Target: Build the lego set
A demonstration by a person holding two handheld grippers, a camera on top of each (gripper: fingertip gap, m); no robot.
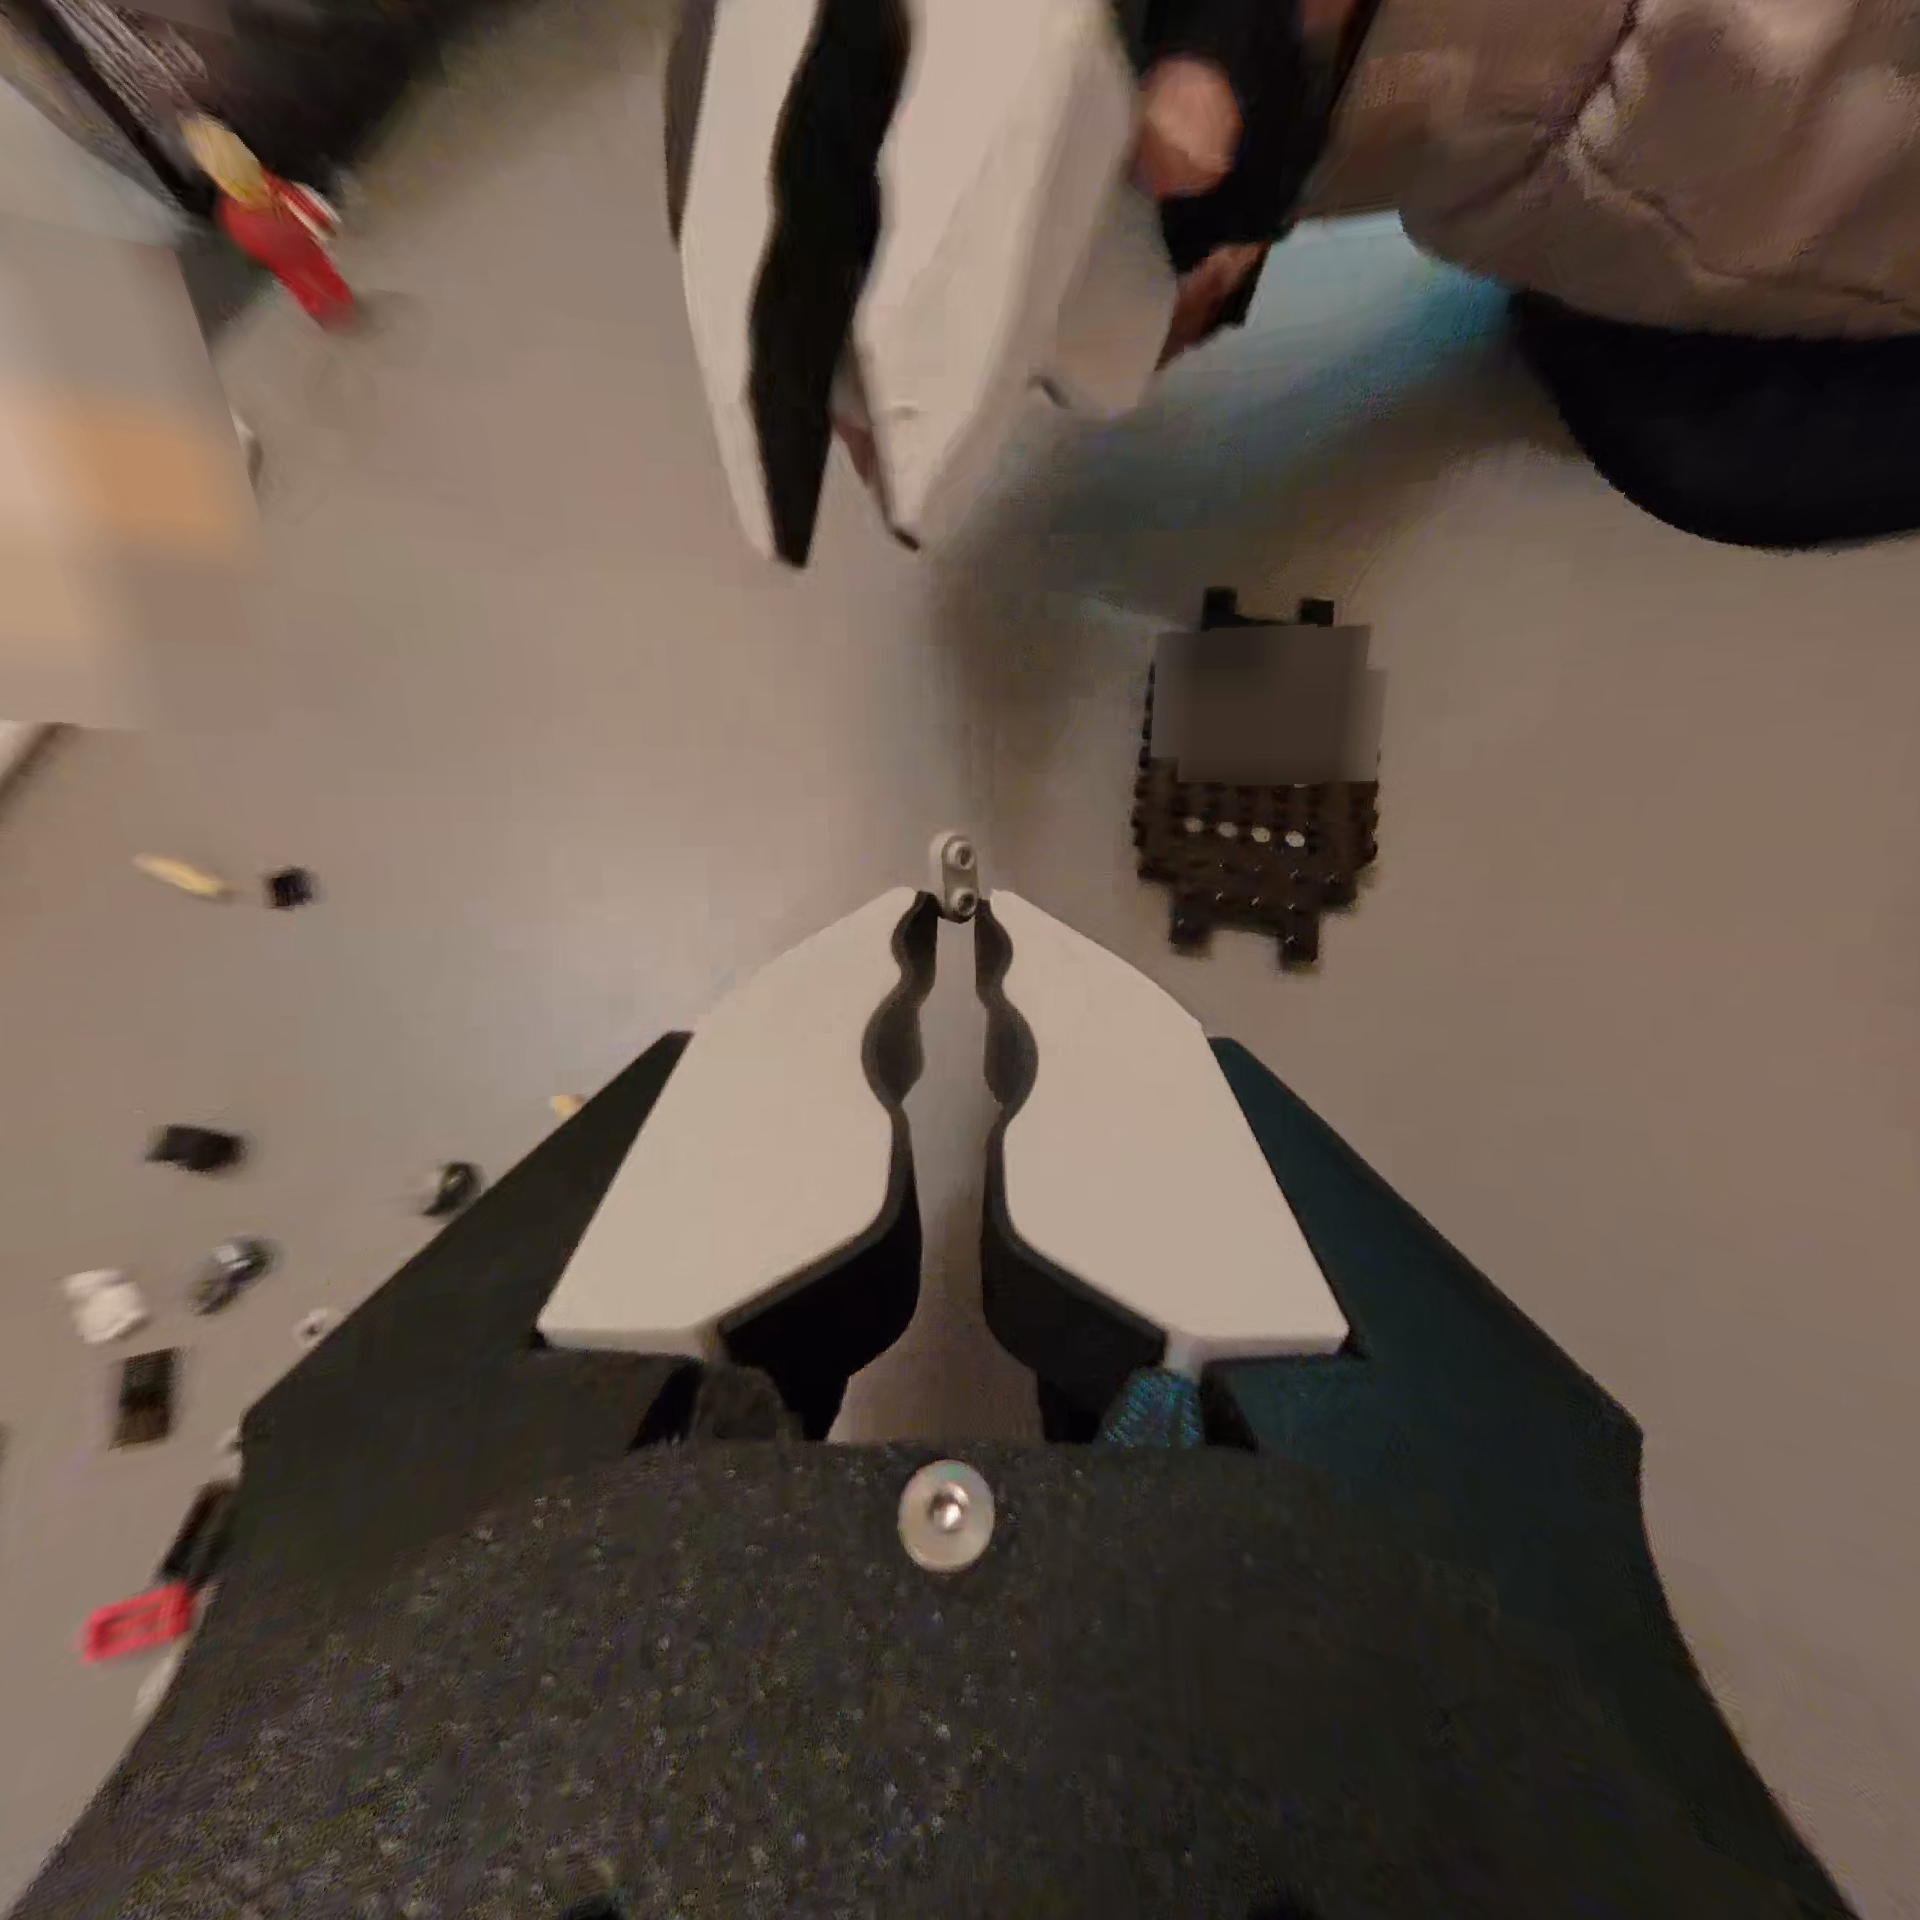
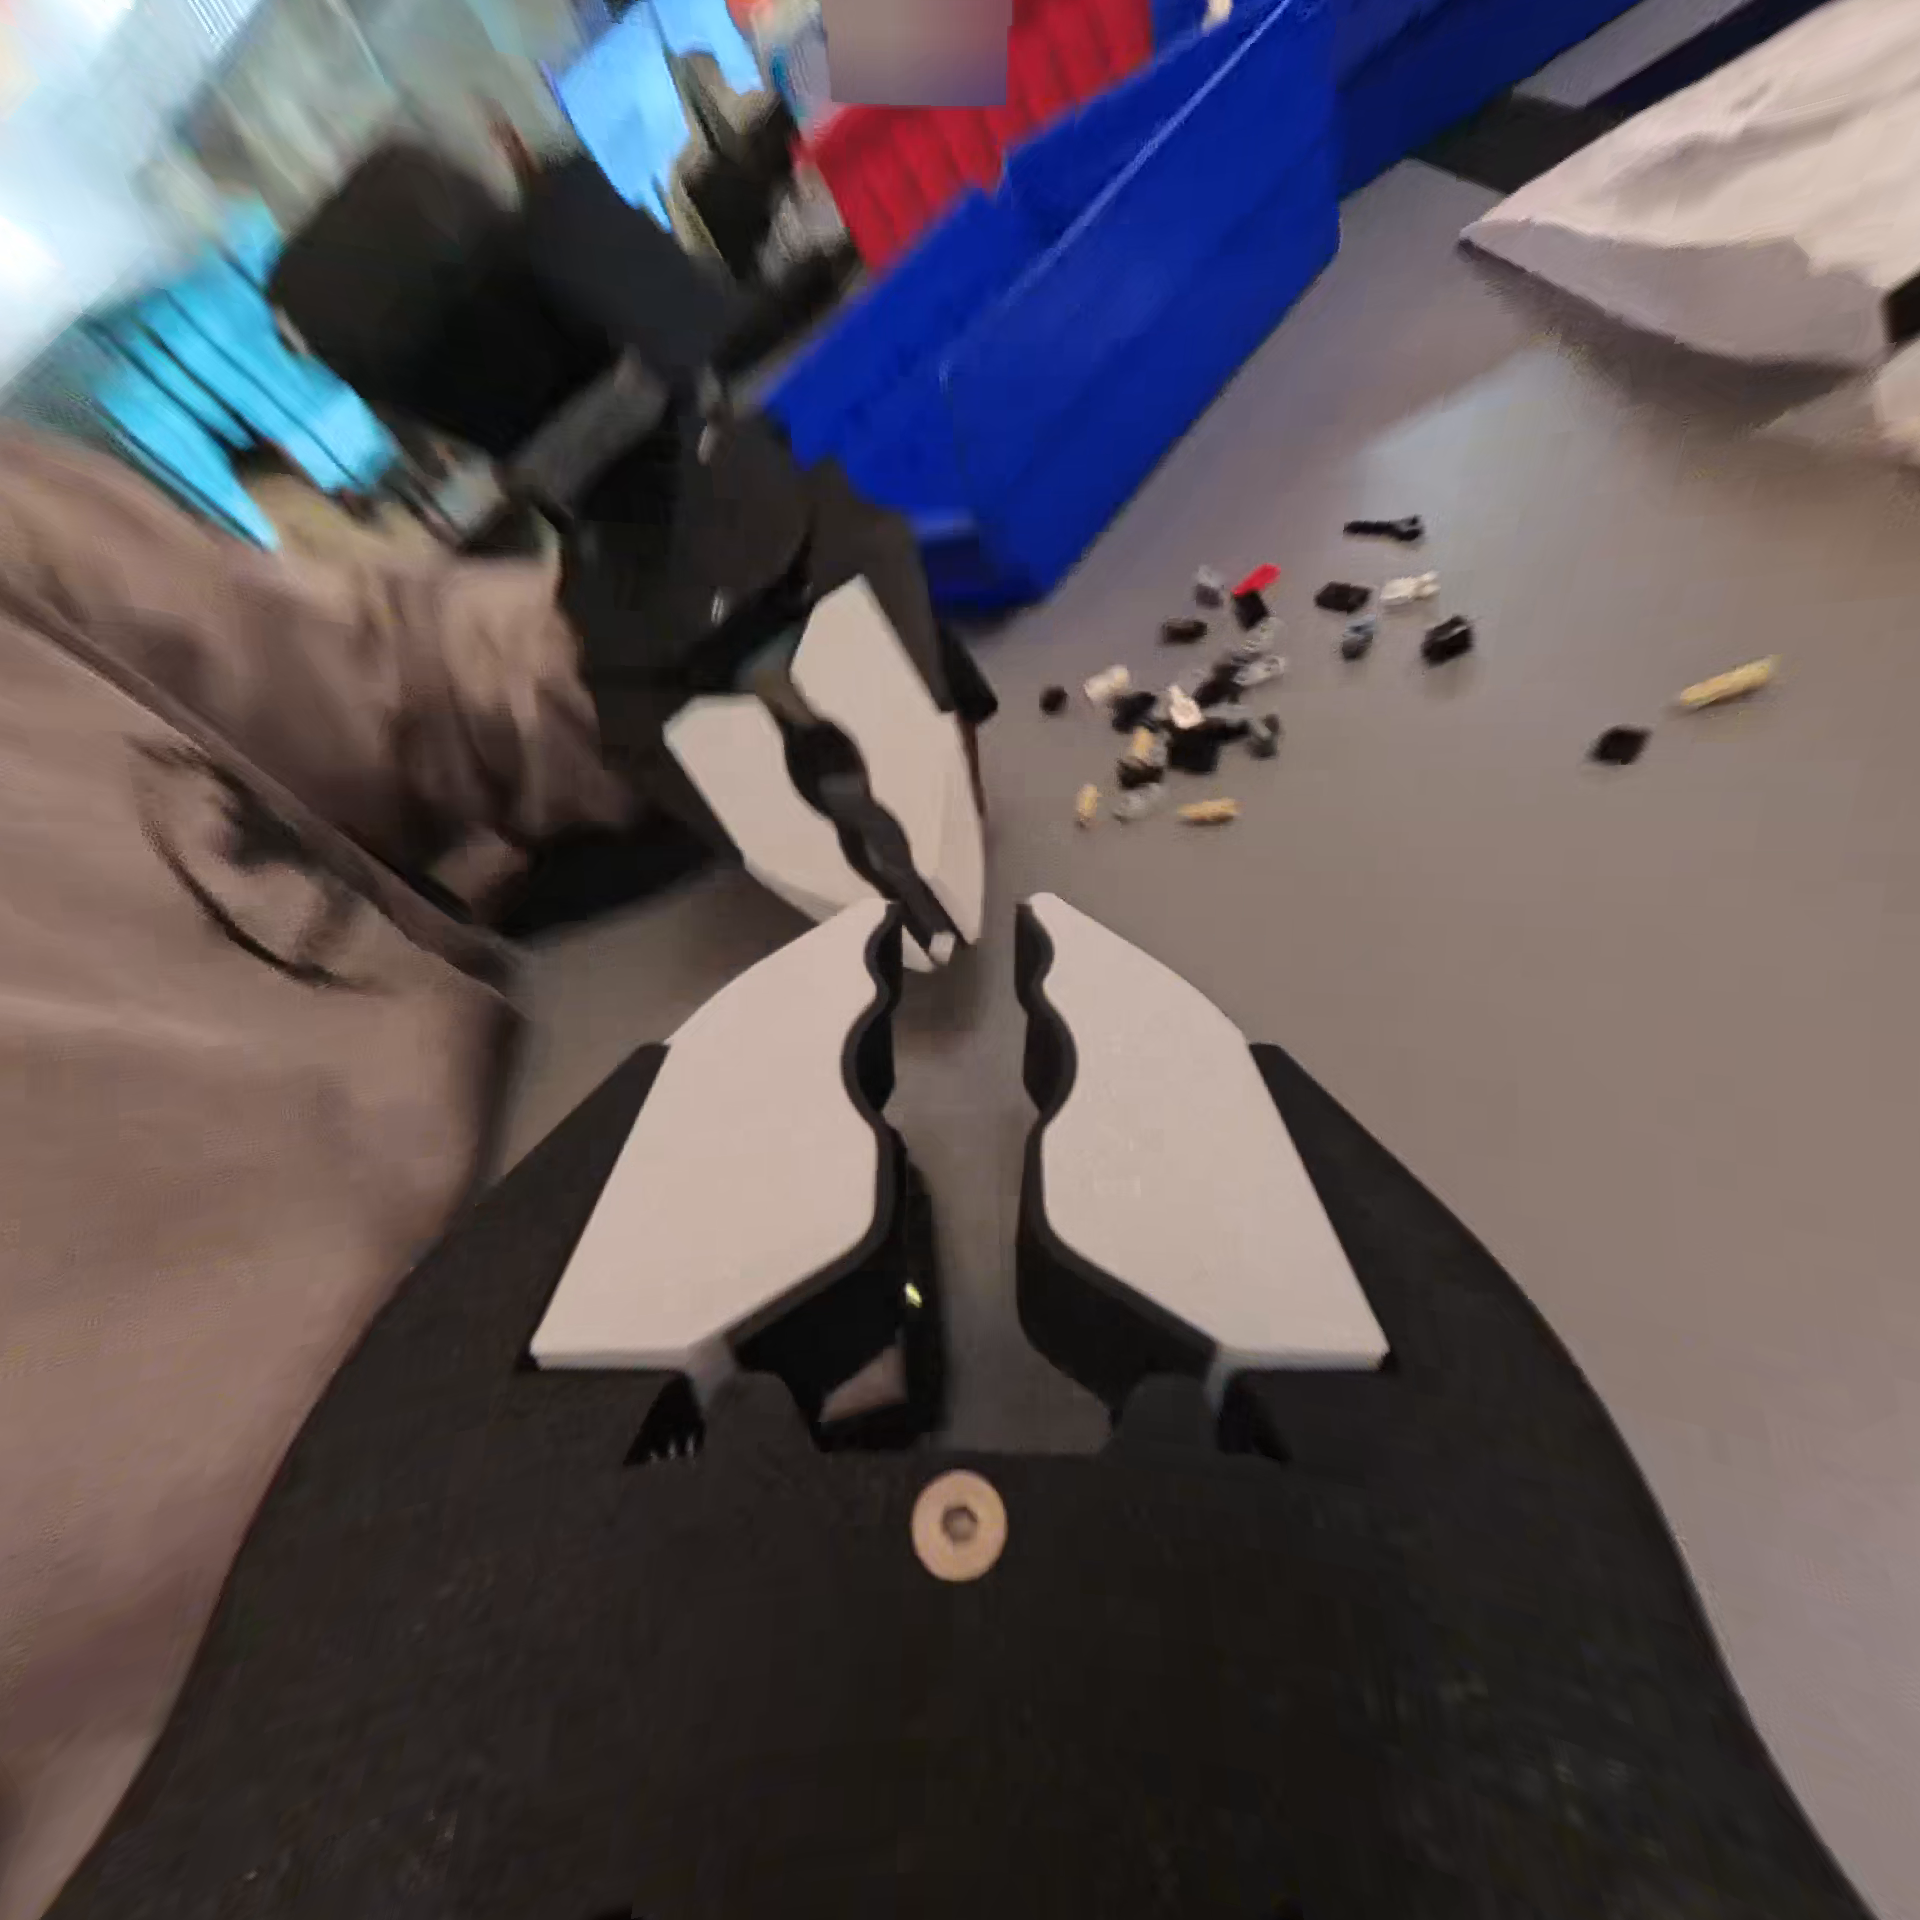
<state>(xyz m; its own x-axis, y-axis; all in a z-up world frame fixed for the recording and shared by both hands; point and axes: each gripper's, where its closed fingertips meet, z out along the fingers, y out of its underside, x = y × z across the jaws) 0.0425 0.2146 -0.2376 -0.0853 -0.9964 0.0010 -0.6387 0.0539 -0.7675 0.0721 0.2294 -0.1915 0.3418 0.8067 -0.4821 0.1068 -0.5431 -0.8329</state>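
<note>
Pinching a small light-grey two-hole piece (image 1: 956,878) at the very tips of the left gripper (image 1: 956,902), jaws narrow, piece's long axis running out along the fingers and jutting past them; right gripper (image 2: 954,920) empty, jaws narrowly parted, tips just beside the left tips in the right wrist view; black studded base build (image 1: 1257,831) lying to the right and slightly farther on the grey table (image 1: 520,675), near, apart from both claws; likely next a rightward carry to the studs; loose parts pile (image 2: 1195,717) off to the far right.

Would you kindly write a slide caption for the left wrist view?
Left gripper pinches a small grey Lego piece above the table, beside the black studded assembly.
</note>
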